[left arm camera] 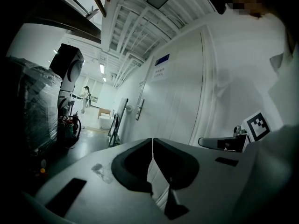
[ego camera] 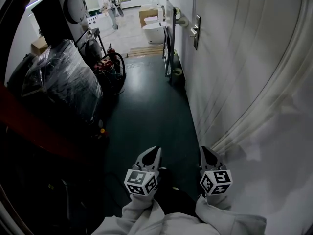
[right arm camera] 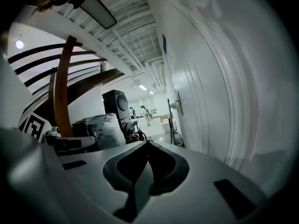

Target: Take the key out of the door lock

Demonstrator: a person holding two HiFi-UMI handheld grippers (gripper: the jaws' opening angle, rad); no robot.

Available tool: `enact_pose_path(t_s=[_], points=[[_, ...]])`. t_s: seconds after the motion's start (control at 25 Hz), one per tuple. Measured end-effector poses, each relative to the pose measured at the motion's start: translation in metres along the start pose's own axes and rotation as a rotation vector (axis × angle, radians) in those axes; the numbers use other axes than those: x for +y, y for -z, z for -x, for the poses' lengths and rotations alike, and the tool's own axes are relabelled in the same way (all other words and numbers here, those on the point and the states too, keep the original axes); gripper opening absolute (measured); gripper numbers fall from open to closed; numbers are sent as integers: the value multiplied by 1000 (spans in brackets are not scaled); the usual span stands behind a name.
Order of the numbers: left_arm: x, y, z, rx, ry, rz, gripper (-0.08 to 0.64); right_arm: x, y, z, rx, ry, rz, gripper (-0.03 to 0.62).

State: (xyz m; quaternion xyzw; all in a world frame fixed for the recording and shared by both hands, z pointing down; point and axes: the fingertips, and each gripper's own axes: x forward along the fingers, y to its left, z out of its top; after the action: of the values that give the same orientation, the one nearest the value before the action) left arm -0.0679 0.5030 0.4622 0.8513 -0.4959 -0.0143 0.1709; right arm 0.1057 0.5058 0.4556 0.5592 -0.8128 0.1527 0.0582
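Note:
The door's lock plate with its handle [ego camera: 196, 32] sits far ahead on the white wall at the right; it also shows small in the left gripper view as the handle [left arm camera: 139, 108] and in the right gripper view as the handle [right arm camera: 177, 105]. No key can be made out at this distance. My left gripper [ego camera: 155, 151] and right gripper [ego camera: 204, 152] hang side by side low over the dark floor, well short of the door. The left gripper [left arm camera: 152, 140] has its jaws together and nothing between them. Likewise the right gripper [right arm camera: 147, 143] is shut and empty.
A plastic-wrapped stack [ego camera: 63, 77] and a tall black machine [ego camera: 63, 11] line the left side. Red and black gear [ego camera: 110, 65] lies on the floor beyond. A metal frame [ego camera: 168, 43] leans by the wall near the door. White tubs [ego camera: 154, 31] and a person [ego camera: 108, 9] stand far off.

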Motion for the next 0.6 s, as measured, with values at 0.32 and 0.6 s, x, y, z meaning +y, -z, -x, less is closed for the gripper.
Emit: enact_pose_path(t_s=[0.32, 0.6], points=[[1, -3, -29, 9, 5, -5, 20, -15, -4, -17, 13, -7, 1, 52], [15, -13, -68, 16, 24, -14, 20, -41, -11, -43, 14, 26, -19, 52]])
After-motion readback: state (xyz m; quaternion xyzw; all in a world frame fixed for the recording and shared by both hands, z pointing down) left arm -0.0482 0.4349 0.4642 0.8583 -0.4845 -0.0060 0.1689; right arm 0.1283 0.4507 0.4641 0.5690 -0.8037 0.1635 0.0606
